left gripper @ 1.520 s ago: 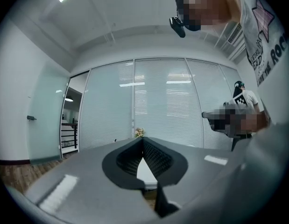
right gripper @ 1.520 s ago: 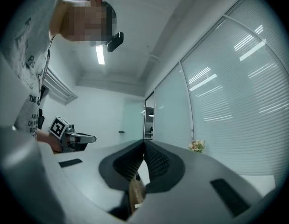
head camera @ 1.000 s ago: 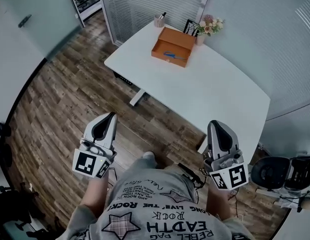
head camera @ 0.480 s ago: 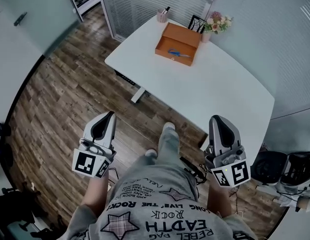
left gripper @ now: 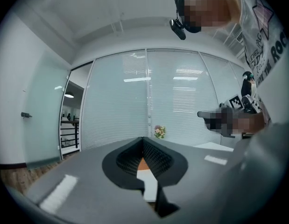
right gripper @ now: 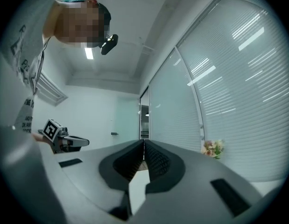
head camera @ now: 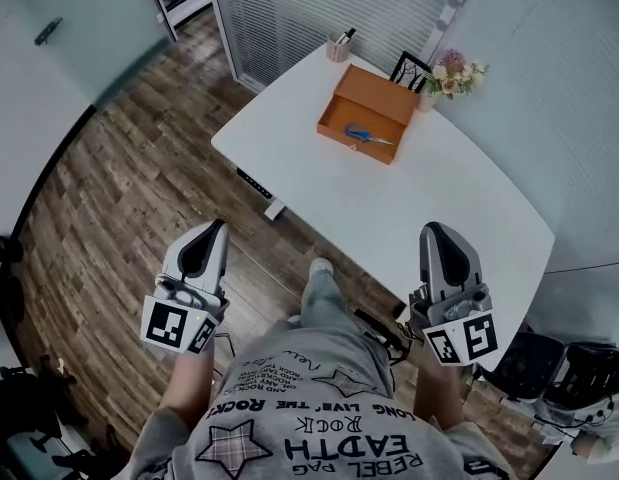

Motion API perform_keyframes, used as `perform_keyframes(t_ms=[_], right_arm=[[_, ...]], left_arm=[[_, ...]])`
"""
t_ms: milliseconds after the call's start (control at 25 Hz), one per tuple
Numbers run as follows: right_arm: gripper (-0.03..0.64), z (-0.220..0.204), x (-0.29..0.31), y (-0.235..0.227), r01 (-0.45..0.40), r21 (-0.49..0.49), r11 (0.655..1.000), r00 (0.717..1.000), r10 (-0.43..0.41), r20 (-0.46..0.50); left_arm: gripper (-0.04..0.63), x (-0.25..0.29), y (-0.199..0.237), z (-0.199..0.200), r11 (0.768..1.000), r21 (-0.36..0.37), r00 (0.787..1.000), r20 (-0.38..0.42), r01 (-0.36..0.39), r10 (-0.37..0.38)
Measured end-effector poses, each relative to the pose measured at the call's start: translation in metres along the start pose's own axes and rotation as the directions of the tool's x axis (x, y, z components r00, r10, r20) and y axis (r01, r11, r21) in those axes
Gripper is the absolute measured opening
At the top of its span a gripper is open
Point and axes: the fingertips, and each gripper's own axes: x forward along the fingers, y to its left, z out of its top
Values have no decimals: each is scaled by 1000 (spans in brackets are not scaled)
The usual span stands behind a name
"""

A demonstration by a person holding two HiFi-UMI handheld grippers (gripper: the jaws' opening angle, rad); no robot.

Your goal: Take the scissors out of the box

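Your shirt (head camera: 319, 423) carries the only print you can read (upside down from your head camera): "EARTH", "REBEL", "ROCK" and "LONG LIVE"; the left gripper view catches "ROC".

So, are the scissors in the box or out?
In. The blue-handled scissors lie inside the open orange box on the white table.

Bright, even indoor light, soft shadows, strong fisheye bending at edges.
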Motion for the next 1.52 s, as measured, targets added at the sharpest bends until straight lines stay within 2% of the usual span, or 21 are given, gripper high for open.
perform_keyframes(t_ms=[520,760,920,1120,1520], right_arm=[[14,-18,86,-105,-28,28,999,999,29,-32],[15,-19,110,-121,-68,38,997,996,70,-50],[15,-25,125,-128,-65,53,996,995,68,-69],[15,-37,148,-131,-39,62,997,994,45,-96],[15,-58,185,-151,103,78,992,984,-91,-151]], left_arm=[[9,133,23,12,1000,9,1000,-6,2,-1],[9,157,24,16,1000,-2,1000,-13,-7,7],[9,166,32,12,1000,-11,999,-37,-3,3],[9,184,56,8,1000,-21,999,-43,19,-20],[9,244,90,5,986,-32,985,-47,164,-165]])
